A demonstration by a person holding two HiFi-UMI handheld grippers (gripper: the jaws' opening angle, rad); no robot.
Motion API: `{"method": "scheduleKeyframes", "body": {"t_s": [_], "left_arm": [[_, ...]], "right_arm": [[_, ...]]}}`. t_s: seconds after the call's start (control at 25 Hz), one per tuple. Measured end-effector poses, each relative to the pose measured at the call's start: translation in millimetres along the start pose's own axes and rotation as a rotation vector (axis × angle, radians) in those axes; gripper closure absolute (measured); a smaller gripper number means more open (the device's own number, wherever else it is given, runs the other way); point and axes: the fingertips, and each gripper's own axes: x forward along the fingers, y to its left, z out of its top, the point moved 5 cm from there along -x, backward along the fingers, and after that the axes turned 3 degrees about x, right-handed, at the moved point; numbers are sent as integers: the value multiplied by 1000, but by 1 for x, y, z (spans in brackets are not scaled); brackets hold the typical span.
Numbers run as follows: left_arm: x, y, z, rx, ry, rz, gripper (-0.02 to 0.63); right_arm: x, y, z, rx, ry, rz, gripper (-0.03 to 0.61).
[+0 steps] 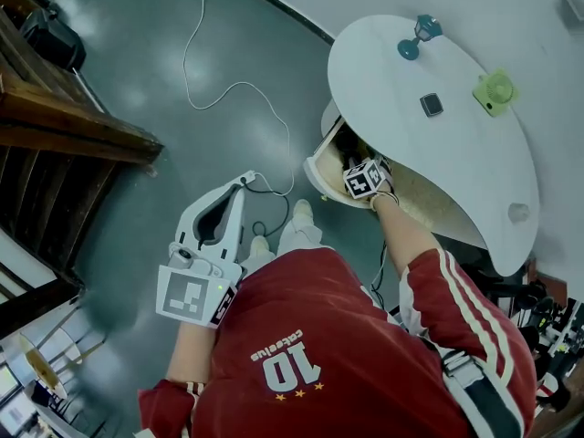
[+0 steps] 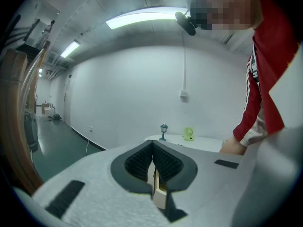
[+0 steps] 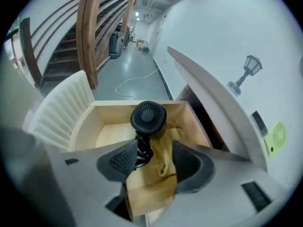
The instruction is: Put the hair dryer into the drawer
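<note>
The black hair dryer (image 3: 148, 118) lies inside the open wooden drawer (image 3: 85, 126), its round grille facing up, partly resting on a yellow cloth (image 3: 166, 150). My right gripper (image 3: 151, 157) hovers just above the drawer, pointing down, with its jaws apart; the dryer's handle passes beside the left pad and nothing is pressed between the pads. In the head view, the right gripper (image 1: 358, 167) reaches into the drawer (image 1: 319, 176) under the white table (image 1: 429, 153). My left gripper (image 1: 246, 179) is held out over the floor, its pads (image 2: 163, 162) closed together on nothing.
On the tabletop stand a small teal lamp (image 1: 418, 35), a green mini fan (image 1: 494, 91) and a dark square object (image 1: 431, 105). A white cable (image 1: 233, 89) trails across the grey floor. A wooden staircase (image 1: 64, 126) rises at the left.
</note>
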Motion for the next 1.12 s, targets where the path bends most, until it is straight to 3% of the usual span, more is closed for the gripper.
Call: {"method": "scheduleKeyframes", "body": {"t_s": [0.2, 0.36, 0.64, 0.84, 1.12], "left_arm": [[-11, -3, 9, 24, -37, -40, 614], [-24, 1, 13, 29, -60, -71, 614], [-43, 8, 29, 54, -112, -150, 614], [-67, 6, 42, 79, -157, -226, 614], [-90, 11, 40, 55, -199, -297, 614]], "right_arm": [[-29, 6, -14, -109, 18, -7, 364], [-62, 16, -20, -124, 15, 15, 371], [-134, 25, -6, 49, -77, -47, 371], [-203, 36, 29, 140, -226, -119, 370], [-310, 58, 63, 223, -406, -227, 367]]}}
